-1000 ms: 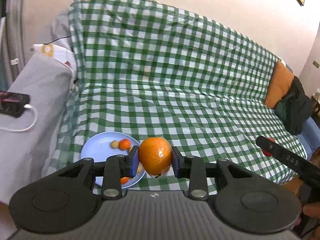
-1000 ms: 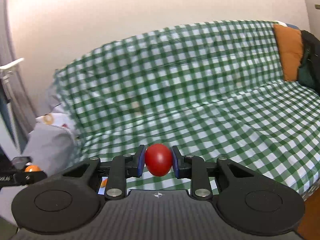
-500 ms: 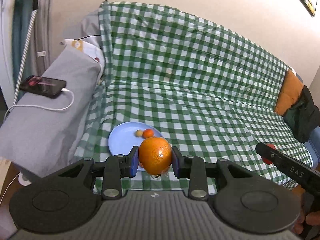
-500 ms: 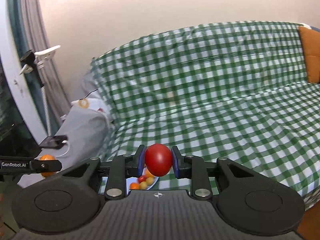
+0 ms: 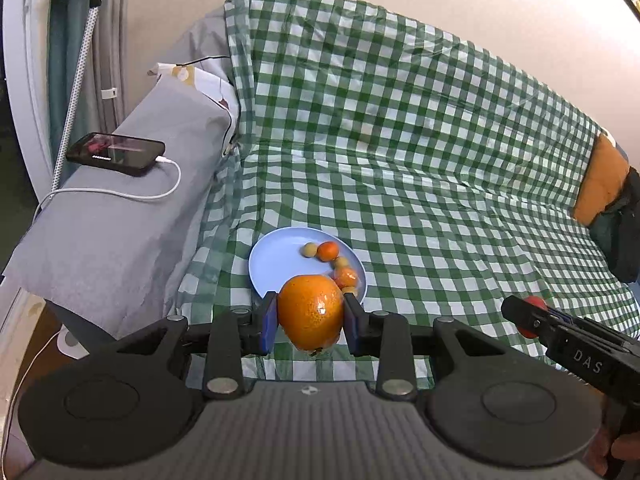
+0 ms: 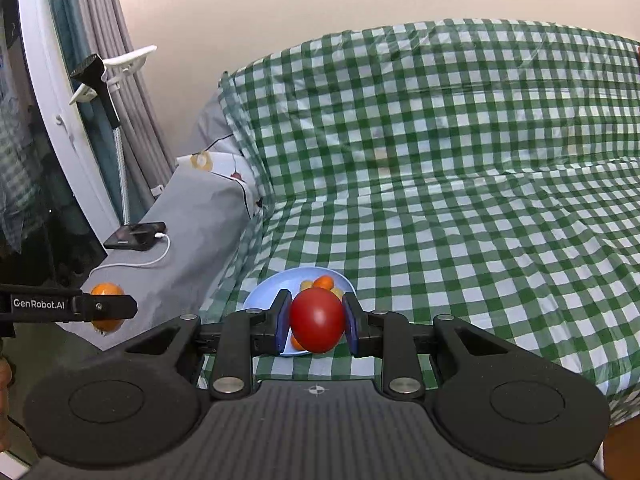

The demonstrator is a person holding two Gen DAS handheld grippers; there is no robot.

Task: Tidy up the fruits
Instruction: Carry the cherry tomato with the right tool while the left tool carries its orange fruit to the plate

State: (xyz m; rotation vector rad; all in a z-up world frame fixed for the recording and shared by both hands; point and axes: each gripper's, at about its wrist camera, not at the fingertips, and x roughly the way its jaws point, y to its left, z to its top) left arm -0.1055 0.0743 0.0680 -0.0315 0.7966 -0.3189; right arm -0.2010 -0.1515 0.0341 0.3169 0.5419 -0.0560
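L hand-held gripper clamps orange, R hand-held gripper clamps tomato, both above blue plate

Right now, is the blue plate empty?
No, the blue plate has several small orange and yellow fruits sitting on it.

Sofa draped in a green-and-white checked cloth, bearing a pale blue plate of small fruits near its left end and an orange cushion at its right.
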